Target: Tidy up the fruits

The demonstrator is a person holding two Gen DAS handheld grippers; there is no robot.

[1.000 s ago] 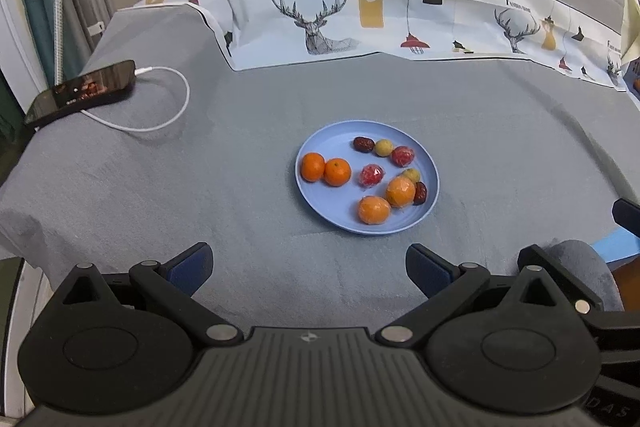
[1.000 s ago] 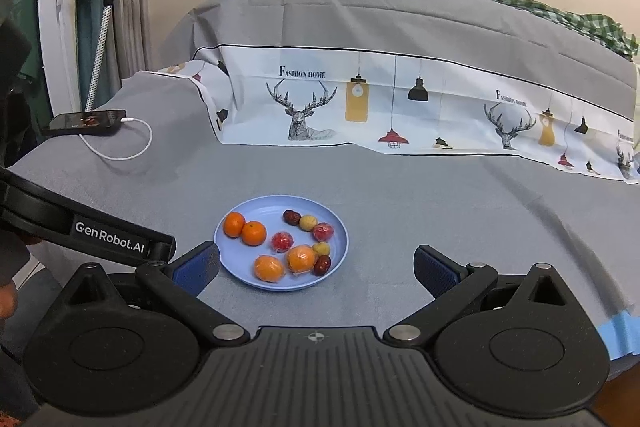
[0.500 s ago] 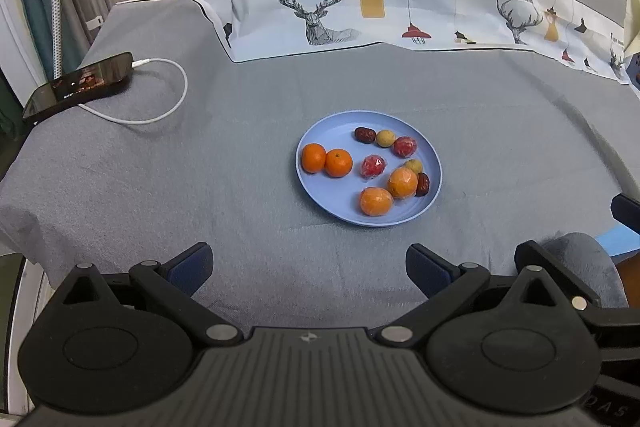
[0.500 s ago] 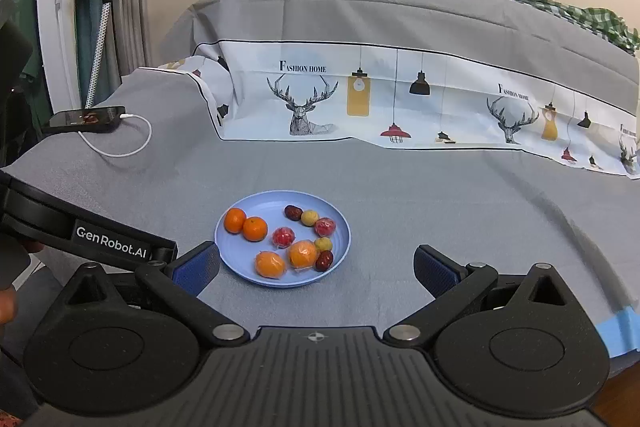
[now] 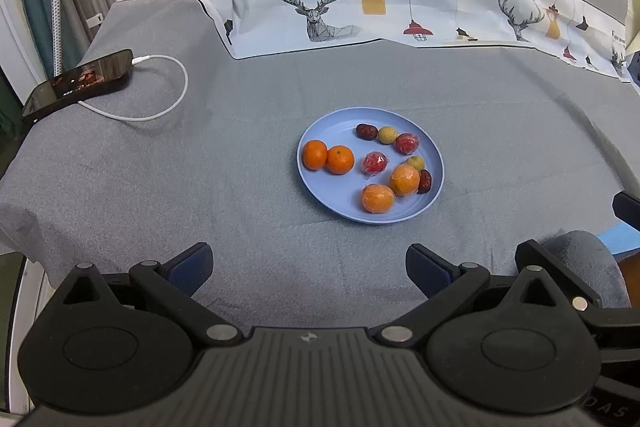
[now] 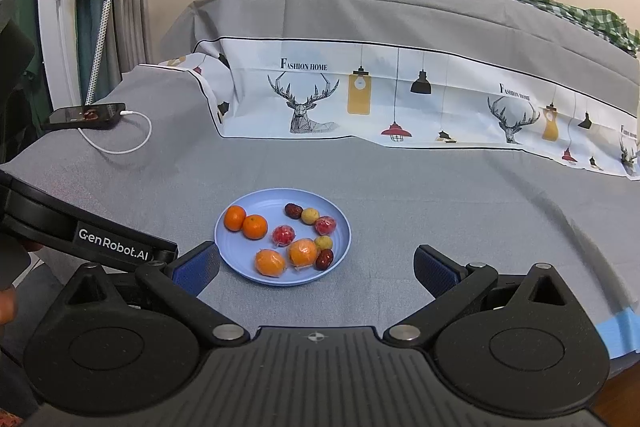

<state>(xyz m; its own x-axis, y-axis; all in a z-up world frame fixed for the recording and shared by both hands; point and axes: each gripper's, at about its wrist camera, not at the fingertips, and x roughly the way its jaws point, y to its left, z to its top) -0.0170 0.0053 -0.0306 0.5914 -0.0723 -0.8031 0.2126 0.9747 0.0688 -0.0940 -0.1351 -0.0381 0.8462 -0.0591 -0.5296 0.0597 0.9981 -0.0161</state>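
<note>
Left wrist view: the round pale-blue plastic plate (image 5: 434, 187) sits mid-desk on grey cloth, holding small orange mandarins (image 5: 340, 159), some film-wrapped and likely slippery. Both grippers, left gripper (image 5: 308, 261) and right gripper (image 6: 316, 265), hover with fingers wide, empty. Grip fruit gently across the middle.

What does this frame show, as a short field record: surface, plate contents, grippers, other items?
surface: grey cloth
plate: blue plate, near the middle of the cloth
oranges: four; two bare touching at the left, two wrapped at the near right
red fruits: two, wrapped
yellow fruits: two, small
dates: two, dark
left gripper: open, empty, short of the plate
right gripper: open, empty, short of the plate
other: phone on a white cable, far left
</note>
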